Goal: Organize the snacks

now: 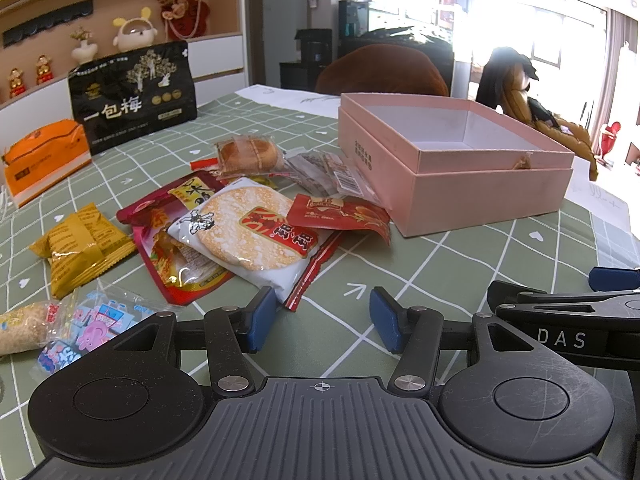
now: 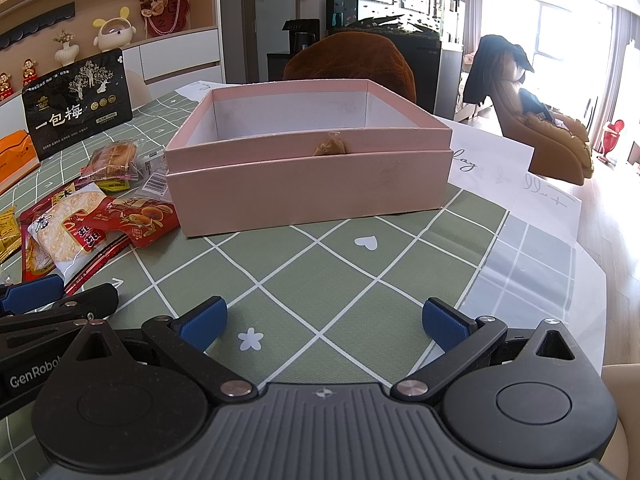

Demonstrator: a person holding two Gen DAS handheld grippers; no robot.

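A pile of snack packets lies on the green checked tablecloth: a rice cracker pack (image 1: 256, 236), a red packet (image 1: 340, 216), a yellow packet (image 1: 82, 250), a wrapped cake (image 1: 250, 154) and a pink cartoon packet (image 1: 96, 326). An open, empty pink box (image 1: 452, 160) stands to their right; it also shows in the right wrist view (image 2: 308, 160). My left gripper (image 1: 324, 324) is open and empty just short of the rice cracker pack. My right gripper (image 2: 324, 324) is open and empty over bare cloth in front of the box.
A big black plum bag (image 1: 134, 96) and an orange box (image 1: 40, 160) stand at the table's far left. White paper sheets (image 2: 532, 184) lie right of the pink box near the table edge. Chairs stand beyond the table.
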